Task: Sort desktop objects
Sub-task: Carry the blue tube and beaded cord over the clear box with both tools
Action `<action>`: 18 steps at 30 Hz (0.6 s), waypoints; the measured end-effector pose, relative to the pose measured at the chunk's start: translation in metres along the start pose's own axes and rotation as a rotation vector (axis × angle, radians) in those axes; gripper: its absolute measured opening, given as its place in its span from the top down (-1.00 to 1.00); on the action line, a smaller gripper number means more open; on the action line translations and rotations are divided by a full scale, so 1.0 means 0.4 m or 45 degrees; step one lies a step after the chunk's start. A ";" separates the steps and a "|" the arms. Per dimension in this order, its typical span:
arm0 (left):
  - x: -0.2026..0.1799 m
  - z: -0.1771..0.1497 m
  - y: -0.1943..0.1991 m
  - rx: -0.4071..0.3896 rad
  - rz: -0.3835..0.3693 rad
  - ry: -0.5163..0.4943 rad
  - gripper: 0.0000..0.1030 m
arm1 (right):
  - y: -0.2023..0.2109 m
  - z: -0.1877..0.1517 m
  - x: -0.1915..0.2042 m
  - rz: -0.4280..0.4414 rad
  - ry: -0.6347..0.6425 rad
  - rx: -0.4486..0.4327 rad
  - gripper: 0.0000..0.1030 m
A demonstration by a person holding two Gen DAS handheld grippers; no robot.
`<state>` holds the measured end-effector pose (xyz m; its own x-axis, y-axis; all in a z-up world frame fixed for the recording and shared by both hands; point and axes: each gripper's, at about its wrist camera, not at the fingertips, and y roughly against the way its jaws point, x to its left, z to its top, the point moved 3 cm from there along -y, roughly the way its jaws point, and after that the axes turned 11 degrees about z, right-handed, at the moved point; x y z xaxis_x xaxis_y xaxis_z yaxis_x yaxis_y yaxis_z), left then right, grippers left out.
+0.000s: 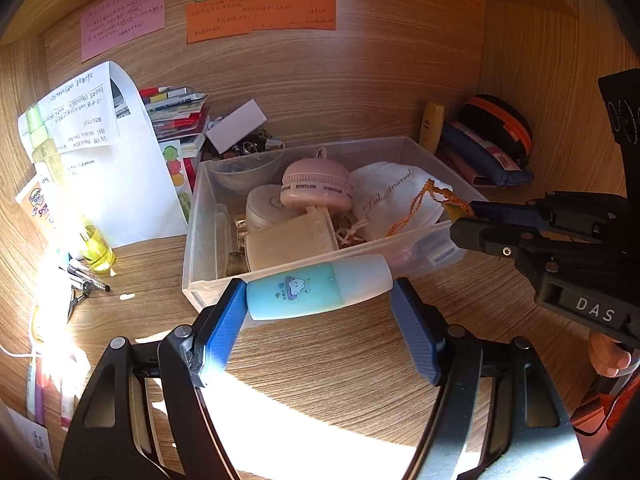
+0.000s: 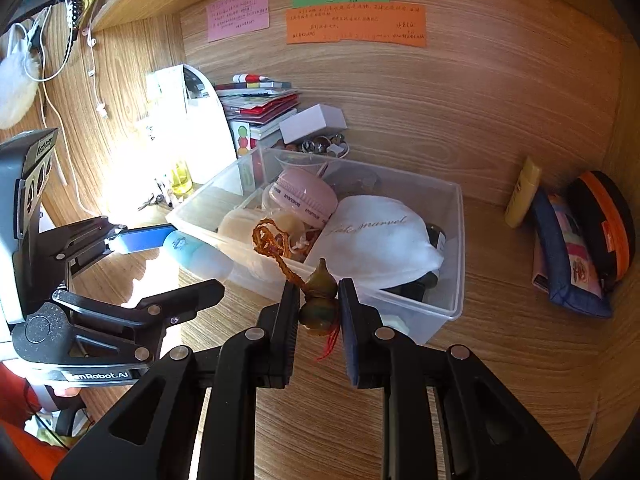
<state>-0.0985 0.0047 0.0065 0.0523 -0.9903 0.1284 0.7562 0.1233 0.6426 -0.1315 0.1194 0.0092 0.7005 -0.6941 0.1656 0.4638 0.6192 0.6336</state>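
Left tool (image 1: 320, 300) clamps blue bottle (image 1: 316, 292), right tool (image 2: 319, 300) pinches gourd charm (image 2: 319, 300) — right view only

A: The desk (image 1: 340, 360) is matt wood grain; the bin (image 2: 452, 264) is clear, smooth plastic.

B: The pouch (image 2: 380, 240) is soft white cloth, the gourd charm (image 2: 320, 300) glossy, its cord (image 2: 276, 248) braided.

Hard sunlight is coming in from the left, blowing out the paper (image 1: 120, 184) and a patch of desk (image 1: 304, 412) to white glare. Gripper shadows are falling sharp-edged across the wood. Fisheye lenses are bending the back wall (image 2: 460, 112) and darkening the corners; focus is staying crisp throughout.
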 end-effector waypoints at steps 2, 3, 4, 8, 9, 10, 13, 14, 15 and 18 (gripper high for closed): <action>0.001 0.012 0.000 -0.008 0.000 0.002 -0.41 | 0.000 0.010 -0.009 -0.008 -0.009 -0.012 0.66; 0.001 0.019 -0.002 -0.014 -0.004 0.001 -0.41 | -0.002 0.015 -0.014 -0.009 -0.017 -0.015 0.66; 0.000 0.026 -0.004 -0.020 -0.004 0.001 -0.41 | -0.004 0.019 -0.020 -0.010 -0.025 -0.018 0.66; 0.004 0.053 -0.019 -0.030 -0.014 0.002 -0.41 | -0.007 0.029 -0.045 -0.032 -0.044 -0.025 0.66; 0.005 0.061 -0.026 -0.026 -0.023 0.006 -0.41 | -0.008 0.030 -0.053 -0.041 -0.049 -0.027 0.66; 0.006 0.068 -0.033 -0.020 -0.030 0.010 -0.41 | -0.009 0.032 -0.060 -0.045 -0.054 -0.027 0.66; -0.001 0.085 -0.055 0.000 -0.052 0.005 -0.41 | -0.014 0.035 -0.085 -0.061 -0.075 -0.024 0.66; -0.007 0.089 -0.063 0.003 -0.051 -0.001 -0.41 | -0.017 0.035 -0.094 -0.065 -0.082 -0.022 0.66; -0.012 0.092 -0.070 0.006 -0.048 -0.007 -0.41 | -0.020 0.035 -0.102 -0.068 -0.090 -0.018 0.66; -0.027 0.100 -0.094 0.024 -0.060 -0.018 -0.41 | -0.032 0.032 -0.124 -0.070 -0.111 -0.003 0.66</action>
<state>-0.1536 0.0134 0.0112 0.0079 -0.9941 0.1081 0.7454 0.0779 0.6620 -0.1793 0.1413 0.0026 0.6242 -0.7563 0.1961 0.5017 0.5803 0.6415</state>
